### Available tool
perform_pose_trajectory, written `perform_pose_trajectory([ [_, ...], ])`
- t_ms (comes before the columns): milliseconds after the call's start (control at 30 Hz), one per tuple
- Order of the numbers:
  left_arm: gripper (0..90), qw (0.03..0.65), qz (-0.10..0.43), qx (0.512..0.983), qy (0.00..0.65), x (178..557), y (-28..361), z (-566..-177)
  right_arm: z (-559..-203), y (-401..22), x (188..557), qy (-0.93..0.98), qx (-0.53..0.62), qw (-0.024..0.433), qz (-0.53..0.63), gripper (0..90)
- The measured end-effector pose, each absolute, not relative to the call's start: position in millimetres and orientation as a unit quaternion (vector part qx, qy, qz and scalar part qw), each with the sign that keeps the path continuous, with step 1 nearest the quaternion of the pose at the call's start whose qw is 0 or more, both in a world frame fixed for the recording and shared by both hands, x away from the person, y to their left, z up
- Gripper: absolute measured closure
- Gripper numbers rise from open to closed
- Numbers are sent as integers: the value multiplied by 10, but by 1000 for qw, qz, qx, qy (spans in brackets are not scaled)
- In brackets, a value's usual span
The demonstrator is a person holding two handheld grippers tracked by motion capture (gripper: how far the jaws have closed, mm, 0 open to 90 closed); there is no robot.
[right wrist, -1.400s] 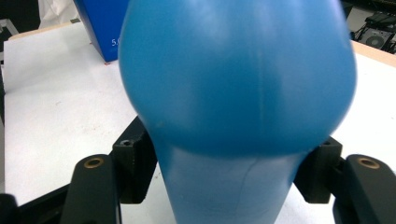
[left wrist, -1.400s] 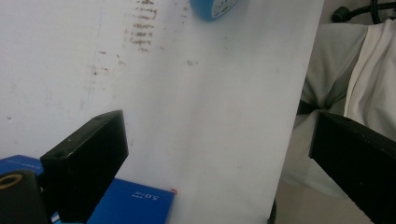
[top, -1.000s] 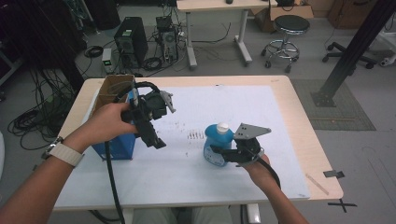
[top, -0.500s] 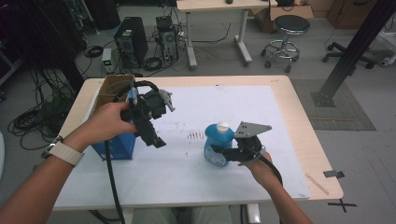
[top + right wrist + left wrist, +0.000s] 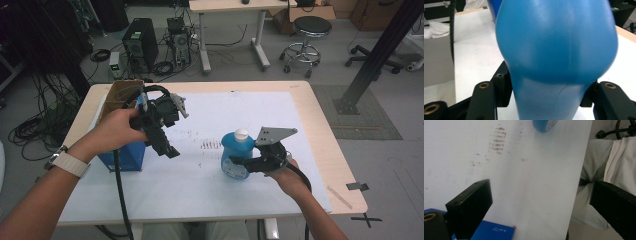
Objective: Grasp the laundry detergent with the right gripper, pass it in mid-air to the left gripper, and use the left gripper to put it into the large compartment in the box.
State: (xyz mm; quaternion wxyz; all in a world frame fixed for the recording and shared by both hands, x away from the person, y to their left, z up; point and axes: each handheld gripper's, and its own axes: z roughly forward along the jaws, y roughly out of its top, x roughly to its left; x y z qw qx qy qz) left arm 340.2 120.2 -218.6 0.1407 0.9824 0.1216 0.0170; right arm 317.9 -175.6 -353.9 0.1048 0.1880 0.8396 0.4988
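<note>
With the right gripper (image 5: 239, 162) clamped on the round blue plastic bottle with a white cap (image 5: 236, 153) near the white table's (image 5: 310, 150) right edge, lift it straight and upright, while the left gripper (image 5: 167, 148), jaws apart, hovers clear.

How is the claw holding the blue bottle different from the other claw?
The right claw is shut on the blue bottle; the left claw is open and holds nothing. The right claw points sideways across the white mat, low beside the bottle; the left claw tilts downward near the blue box. Both are black, hand-held, with trailing cables.
</note>
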Motion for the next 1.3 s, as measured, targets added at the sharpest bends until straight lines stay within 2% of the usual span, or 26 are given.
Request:
perform_pose_trajectory([
  [667, 50, 149, 21, 983, 104, 3332, 1058, -1957, -3166, -1702, 3183, 854, 105, 43, 509, 434],
  [1300, 50, 136, 10, 988, 76, 3234, 897, -1805, -2993, -1402, 3245, 863, 23, 5, 504, 436],
])
